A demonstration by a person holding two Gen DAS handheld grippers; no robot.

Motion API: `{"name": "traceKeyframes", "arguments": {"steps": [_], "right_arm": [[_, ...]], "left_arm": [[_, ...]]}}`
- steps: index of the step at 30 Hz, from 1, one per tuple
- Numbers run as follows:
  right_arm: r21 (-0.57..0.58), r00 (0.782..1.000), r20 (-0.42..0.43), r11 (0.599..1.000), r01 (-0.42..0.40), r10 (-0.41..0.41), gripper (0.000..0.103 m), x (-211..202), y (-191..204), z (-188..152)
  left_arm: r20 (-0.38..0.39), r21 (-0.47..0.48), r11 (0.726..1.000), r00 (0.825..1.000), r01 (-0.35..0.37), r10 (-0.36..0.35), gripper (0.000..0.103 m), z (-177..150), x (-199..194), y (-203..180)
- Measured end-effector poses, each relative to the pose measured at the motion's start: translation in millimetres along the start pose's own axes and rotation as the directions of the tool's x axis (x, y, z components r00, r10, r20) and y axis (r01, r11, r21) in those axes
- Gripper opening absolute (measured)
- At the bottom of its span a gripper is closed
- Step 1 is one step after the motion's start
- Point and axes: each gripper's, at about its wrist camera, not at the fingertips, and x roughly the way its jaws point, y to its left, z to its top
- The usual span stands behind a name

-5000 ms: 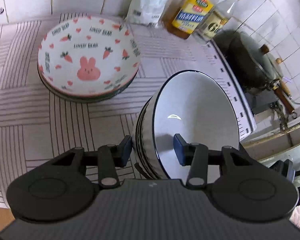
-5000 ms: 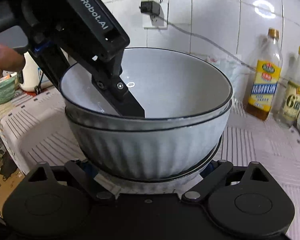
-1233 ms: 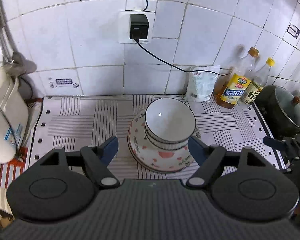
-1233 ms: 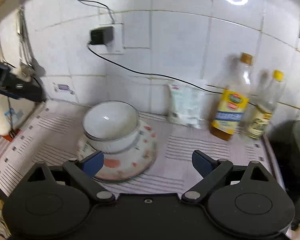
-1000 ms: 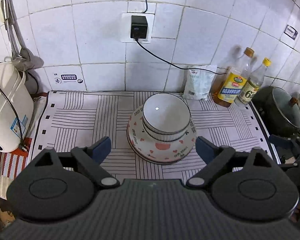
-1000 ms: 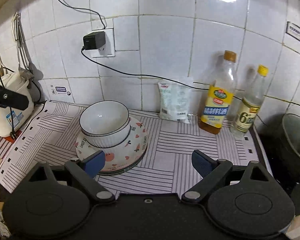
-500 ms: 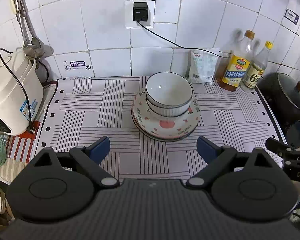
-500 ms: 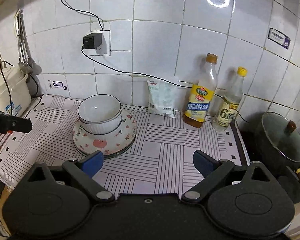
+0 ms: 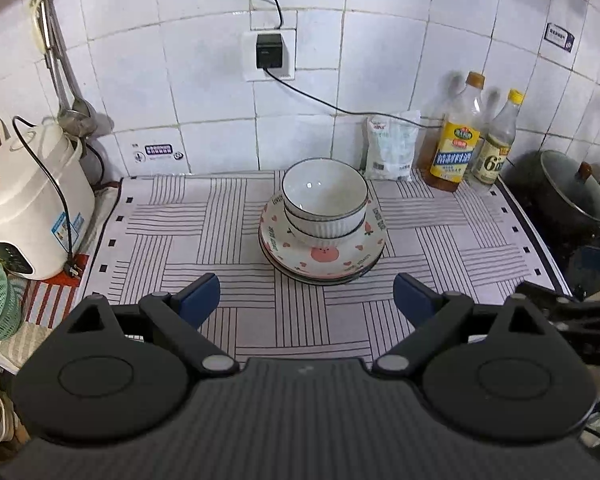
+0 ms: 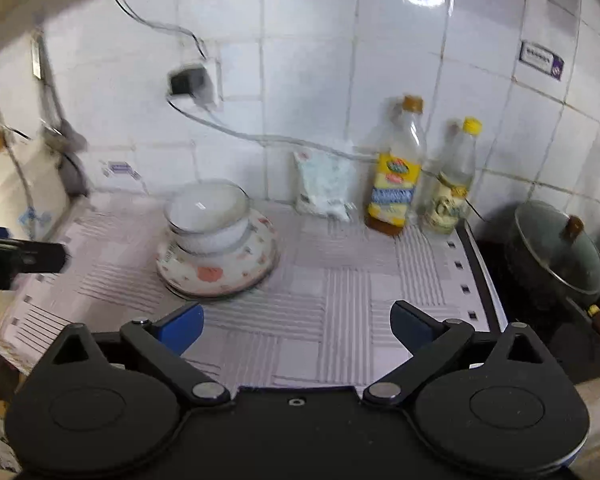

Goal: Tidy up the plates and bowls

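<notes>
The white bowls [image 9: 325, 200] look like glazed ceramic, glossy inside and ribbed outside; the rabbit-print plates [image 9: 324, 254] below share that shine. The striped mat [image 9: 180, 232] on the surface looks matt and smooth. The wall tiles [image 9: 204, 80] are glossy. The bottles [image 9: 456, 140] are clear plastic with paper labels. The pot lid [image 9: 576, 188] looks like glass with a wooden knob. The rice cooker [image 9: 24, 200] is smooth plastic.

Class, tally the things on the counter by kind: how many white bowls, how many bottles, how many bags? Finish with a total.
White bowls: 2, nested
Bottles: 2
Bag: 1
Total: 5
</notes>
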Motion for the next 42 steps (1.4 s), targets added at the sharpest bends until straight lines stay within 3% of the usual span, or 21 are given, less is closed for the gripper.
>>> {"name": "traceKeyframes", "arguments": {"steps": [6, 10, 18, 30, 42], "right_arm": [[0.043, 0.999, -0.012, 0.998, 0.037, -0.037, 0.101, -11, -9, -12], [0.036, 0.997, -0.036, 0.997, 0.07, -0.068, 0.101, -9, -11, -19], [0.037, 0.997, -0.058, 0.998, 0.054, -0.052, 0.101, -10, -12, -26], [0.038, 0.99, -0.015, 0.99, 0.139, -0.138, 0.101, -16, -8, -26], [0.073, 0.99, -0.018, 0.987, 0.141, -0.14, 0.101, -1, -5, -27]], "left_arm": [[0.024, -0.052, 0.999, 1.0, 0.005, -0.004, 0.095, -7, -2, 8], [-0.005, -0.066, 0.998, 1.0, -0.013, 0.012, 0.101, -6, 3, 12], [-0.01, -0.035, 0.998, 0.999, -0.046, 0.045, 0.101, -9, 6, 11], [0.016, -0.009, 0.998, 0.998, -0.059, 0.059, 0.101, -18, 2, 6], [0.039, -0.056, 0.997, 0.998, -0.055, 0.058, 0.101, -30, 1, 10]]}}
